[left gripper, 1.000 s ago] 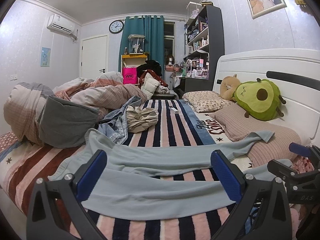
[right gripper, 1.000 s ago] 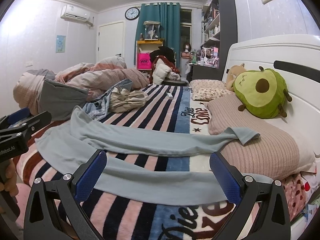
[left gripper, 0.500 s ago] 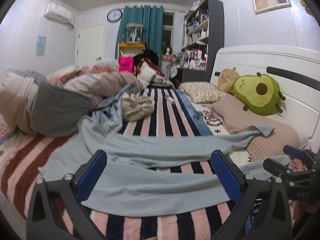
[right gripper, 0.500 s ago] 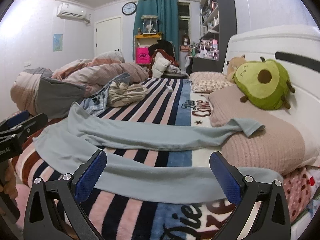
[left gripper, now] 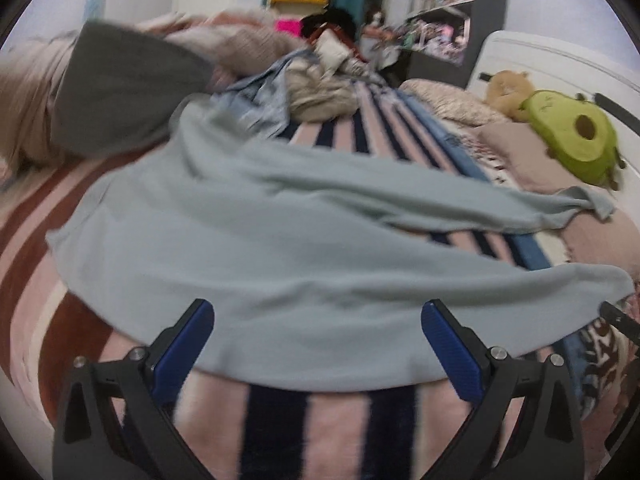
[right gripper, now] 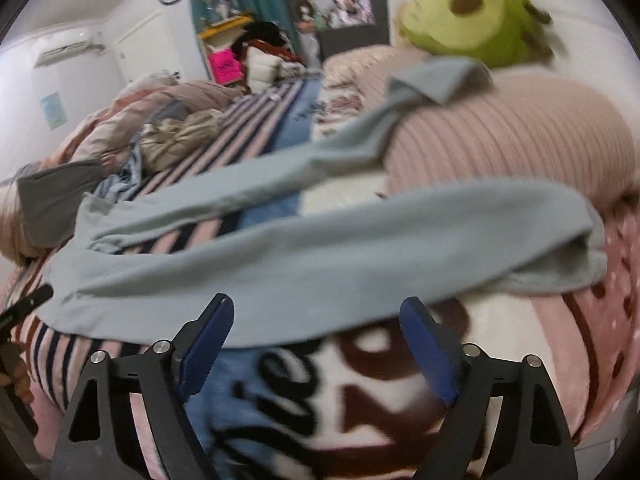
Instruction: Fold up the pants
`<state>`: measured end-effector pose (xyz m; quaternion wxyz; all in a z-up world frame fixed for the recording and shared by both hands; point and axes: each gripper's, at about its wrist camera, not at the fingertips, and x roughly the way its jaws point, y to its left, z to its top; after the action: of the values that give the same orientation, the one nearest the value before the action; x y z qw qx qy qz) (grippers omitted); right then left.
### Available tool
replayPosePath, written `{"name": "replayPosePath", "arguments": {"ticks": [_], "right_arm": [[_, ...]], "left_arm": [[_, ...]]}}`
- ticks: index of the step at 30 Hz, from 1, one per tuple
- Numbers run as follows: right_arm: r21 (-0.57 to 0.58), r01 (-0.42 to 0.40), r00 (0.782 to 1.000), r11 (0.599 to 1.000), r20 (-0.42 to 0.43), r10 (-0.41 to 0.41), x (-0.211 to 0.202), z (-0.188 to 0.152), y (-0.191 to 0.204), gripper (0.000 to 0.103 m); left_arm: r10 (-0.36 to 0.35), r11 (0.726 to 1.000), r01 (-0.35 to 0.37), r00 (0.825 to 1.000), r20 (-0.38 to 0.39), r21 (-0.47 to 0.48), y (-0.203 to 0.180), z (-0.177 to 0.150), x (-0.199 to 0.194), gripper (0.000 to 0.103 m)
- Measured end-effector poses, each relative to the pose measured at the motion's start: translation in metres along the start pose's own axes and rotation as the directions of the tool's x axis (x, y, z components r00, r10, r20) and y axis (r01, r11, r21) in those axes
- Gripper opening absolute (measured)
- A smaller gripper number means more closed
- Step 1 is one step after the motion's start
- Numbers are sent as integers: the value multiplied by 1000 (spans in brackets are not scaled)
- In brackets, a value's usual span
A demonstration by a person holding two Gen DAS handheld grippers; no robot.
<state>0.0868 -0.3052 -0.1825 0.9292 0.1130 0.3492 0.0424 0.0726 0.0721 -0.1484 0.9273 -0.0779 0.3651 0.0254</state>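
Observation:
Pale grey-blue pants (left gripper: 280, 248) lie spread across the striped bed, waist to the left, both legs running right toward the pillows. My left gripper (left gripper: 318, 344) is open and empty, low over the near edge of the waist part. My right gripper (right gripper: 318, 344) is open and empty, just short of the near leg (right gripper: 320, 264), whose cuff (right gripper: 576, 256) lies at the right. The far leg's cuff (right gripper: 440, 76) rests on the pink ribbed pillow. Both views are blurred by motion.
A striped blanket (left gripper: 340, 420) covers the bed. A heap of quilts and clothes (left gripper: 132, 76) lies at the back left. An avocado plush (left gripper: 576, 140) and pink ribbed pillow (right gripper: 520, 132) sit by the white headboard. The left gripper's tip (right gripper: 24, 308) shows in the right wrist view.
Both grippers have tilted down and moved in close to the near edge of the pants. They stay open and the pants lie as before.

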Motion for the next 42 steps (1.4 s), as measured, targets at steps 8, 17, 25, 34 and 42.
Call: {"name": "replayPosePath", "arguments": {"ticks": [8,17,25,34,42], "right_arm": [[107,-2,999,994,-41,6,13,8,-35,77],[132,129,989,983,52,-137,6,28,-56,11],[-4,87,977,996,196,-85,-33,67,-33,4],[68,146,976,987,153,-155,-52,27,-52,3],[192,63,994,979,71,-78,-44,5,-83,47]], "left_arm": [[-2,998,-2,997,-73,-56,19,-14,11,102],[16,998,-19,998,-59,-62,26,-11,4,102],[33,993,-39,998,-56,-107,38,-9,0,102],[151,962,-165,986,-77,-218,88,-15,-12,102],[130,919,-144,989,-64,-367,134,-8,-3,102]]}}
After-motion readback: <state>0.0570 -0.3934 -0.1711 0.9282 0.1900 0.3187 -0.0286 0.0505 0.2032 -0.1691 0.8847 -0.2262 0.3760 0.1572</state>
